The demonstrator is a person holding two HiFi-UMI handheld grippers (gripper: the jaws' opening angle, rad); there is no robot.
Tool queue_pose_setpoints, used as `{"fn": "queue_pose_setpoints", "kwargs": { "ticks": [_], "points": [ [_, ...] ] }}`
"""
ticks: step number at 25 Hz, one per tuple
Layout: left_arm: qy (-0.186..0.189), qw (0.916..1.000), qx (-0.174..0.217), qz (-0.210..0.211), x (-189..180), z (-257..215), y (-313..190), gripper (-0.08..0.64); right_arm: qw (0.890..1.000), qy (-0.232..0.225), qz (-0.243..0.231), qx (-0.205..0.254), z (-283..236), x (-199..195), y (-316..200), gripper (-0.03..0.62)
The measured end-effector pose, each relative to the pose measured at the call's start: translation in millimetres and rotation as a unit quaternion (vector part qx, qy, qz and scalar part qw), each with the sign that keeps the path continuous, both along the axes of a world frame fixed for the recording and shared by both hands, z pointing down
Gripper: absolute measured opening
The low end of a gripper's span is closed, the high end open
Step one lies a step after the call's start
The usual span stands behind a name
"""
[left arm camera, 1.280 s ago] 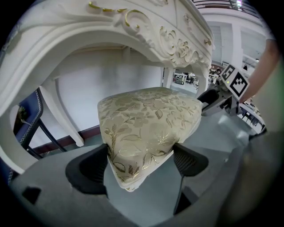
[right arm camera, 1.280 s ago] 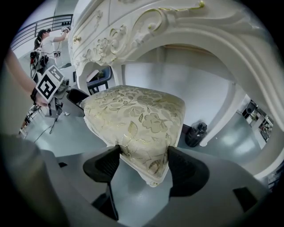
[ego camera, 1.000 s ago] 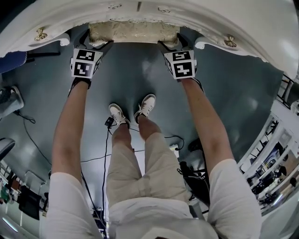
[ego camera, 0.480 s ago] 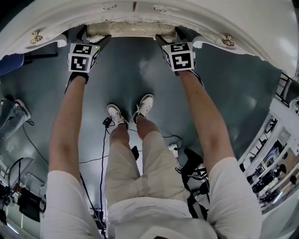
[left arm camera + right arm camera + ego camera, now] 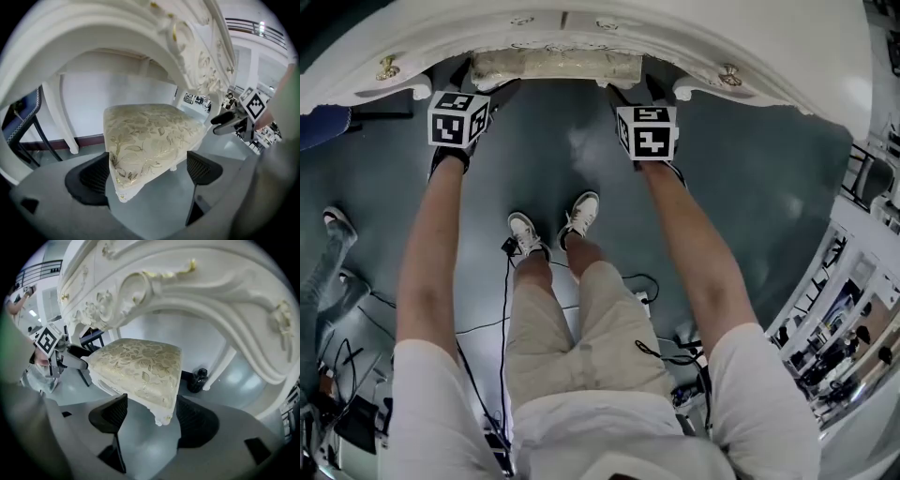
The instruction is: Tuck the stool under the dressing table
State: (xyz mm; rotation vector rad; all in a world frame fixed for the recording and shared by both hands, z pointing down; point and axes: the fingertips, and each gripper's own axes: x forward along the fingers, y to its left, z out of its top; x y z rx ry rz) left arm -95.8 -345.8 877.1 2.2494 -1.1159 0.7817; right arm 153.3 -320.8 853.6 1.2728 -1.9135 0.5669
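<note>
Head view: stool [image 5: 555,67] edge beneath dressing table [image 5: 741,42]

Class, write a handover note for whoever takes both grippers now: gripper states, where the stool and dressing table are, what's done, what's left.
Left gripper: open, jaws just been opening, a front corner of the stool between them, ungripped.
Right gripper: open round the other front corner.
Stool sits under the dressing table, front edge showing.
Done: tucked in, likely.
Left: draw both grippers back.
</note>
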Motion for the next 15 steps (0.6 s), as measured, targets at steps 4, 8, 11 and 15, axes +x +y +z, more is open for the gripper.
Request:
{"fn": "queue_pose_setpoints", "kwargs": {
  "ticks": [4,8,11,15],
  "points": [
    [0.014,0.9993,0.034,-0.013,1.3,-41.8,23.5,0.511,0.999,-0.027,0.02,0.001,-35.3,-1.2,35.7,0.318],
    [0.032,0.9966,0.056,-0.052,-1.6,-102.7,50.8,0.509,0.999,-0.03,0.034,0.002,-84.8,8.5,69.9,0.291],
    [0.034,0.9955,0.073,-0.049,-2.1,-148.0,70.0,0.473,0.999,-0.029,0.041,0.002,-119.2,9.7,89.6,0.268],
    [0.001,0.9926,0.121,-0.012,-3.2,-206.3,88.4,0.271,0.998,-0.039,0.037,0.018,-169.6,-3.0,103.2,0.218]
  ]
}}
